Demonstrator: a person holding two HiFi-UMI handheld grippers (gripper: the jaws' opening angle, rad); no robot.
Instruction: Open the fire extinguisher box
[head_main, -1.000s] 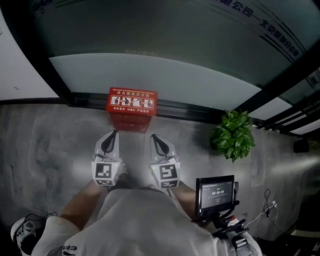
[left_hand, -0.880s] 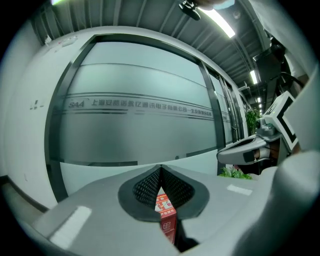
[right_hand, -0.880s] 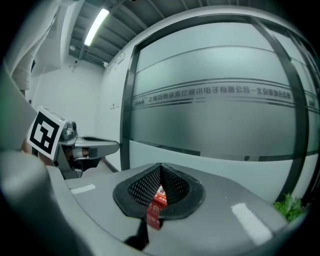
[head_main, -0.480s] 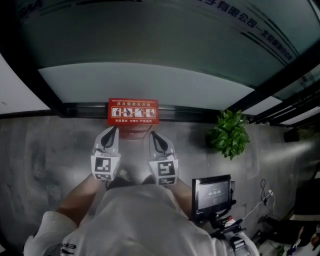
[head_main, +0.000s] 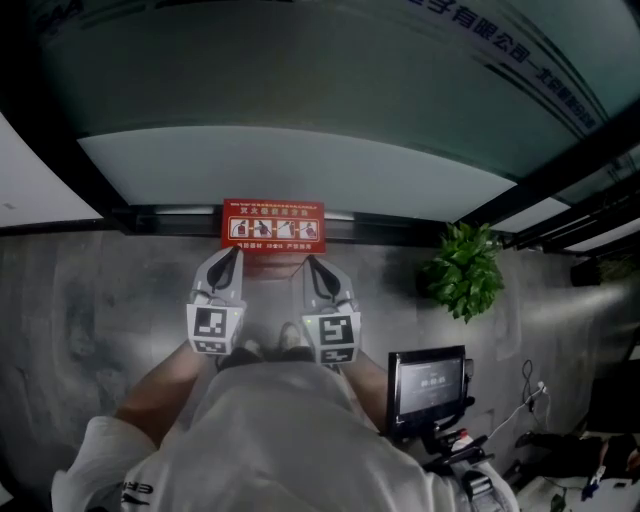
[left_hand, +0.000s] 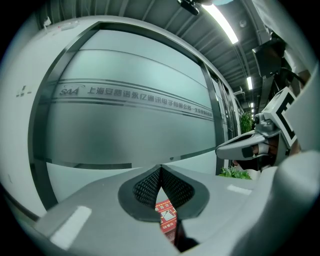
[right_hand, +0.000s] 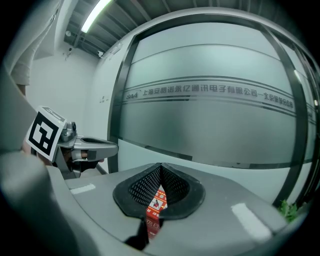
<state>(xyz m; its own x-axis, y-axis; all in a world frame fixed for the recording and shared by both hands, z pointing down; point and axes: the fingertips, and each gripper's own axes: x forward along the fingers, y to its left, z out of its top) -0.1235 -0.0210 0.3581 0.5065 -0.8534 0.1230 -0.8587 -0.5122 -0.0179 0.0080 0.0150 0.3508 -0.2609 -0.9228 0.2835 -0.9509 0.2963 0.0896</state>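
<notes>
Closing in over the last second, the person is now standing nearer the box (head_main: 272, 224), so that mostly its red lid with white pictograms is showing and the front face is nearly out of sight. It is sitting on the grey floor (head_main: 90, 300), backed against the dark base rail of a frosted glass wall (head_main: 300, 160). The lid is lying shut, so whatever is inside is staying hidden. The left hand-held gripper (head_main: 233, 252) and the right hand-held gripper (head_main: 308, 260) are pointing forward side by side, their tips lining up with the box's near edge in the head view; whether they are touching it is not clear. Each hand-held gripper is keeping its jaws pressed together with nothing between them. In the left gripper view the box (left_hand: 166, 214) is peeking through the gap under the closed tips, and in the right gripper view it (right_hand: 156, 202) is showing the same way. A leafy plant (head_main: 465, 270) is standing to the right, well apart from the box, and a small monitor (head_main: 428, 383) is sitting near the person's right side.
</notes>
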